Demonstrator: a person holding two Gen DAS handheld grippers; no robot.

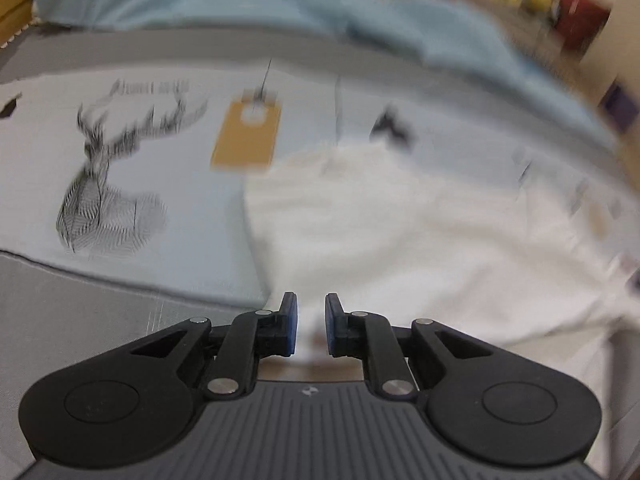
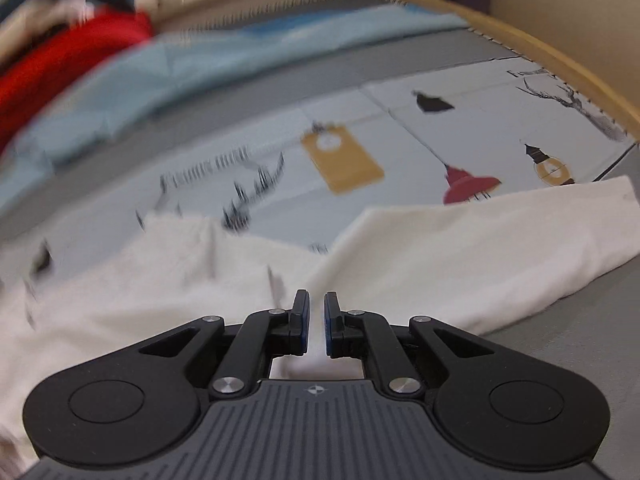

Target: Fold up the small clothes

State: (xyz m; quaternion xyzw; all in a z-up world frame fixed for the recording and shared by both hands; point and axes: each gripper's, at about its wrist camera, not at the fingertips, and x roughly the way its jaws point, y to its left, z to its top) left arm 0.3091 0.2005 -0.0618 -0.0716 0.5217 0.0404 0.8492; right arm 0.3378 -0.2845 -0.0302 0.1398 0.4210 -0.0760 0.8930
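Both claws, left [image 1: 311, 322] and right [image 2: 316, 322], nipped narrow on white garment [image 1: 400, 240] hem at lower centre, likely for lifting into a fold.

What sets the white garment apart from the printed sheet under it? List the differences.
The garment is plain white; the sheet bears deer and lamp prints. The garment is creased; the sheet lies flat. The garment lies on top, covering part of the sheet. Both are pale cloth.
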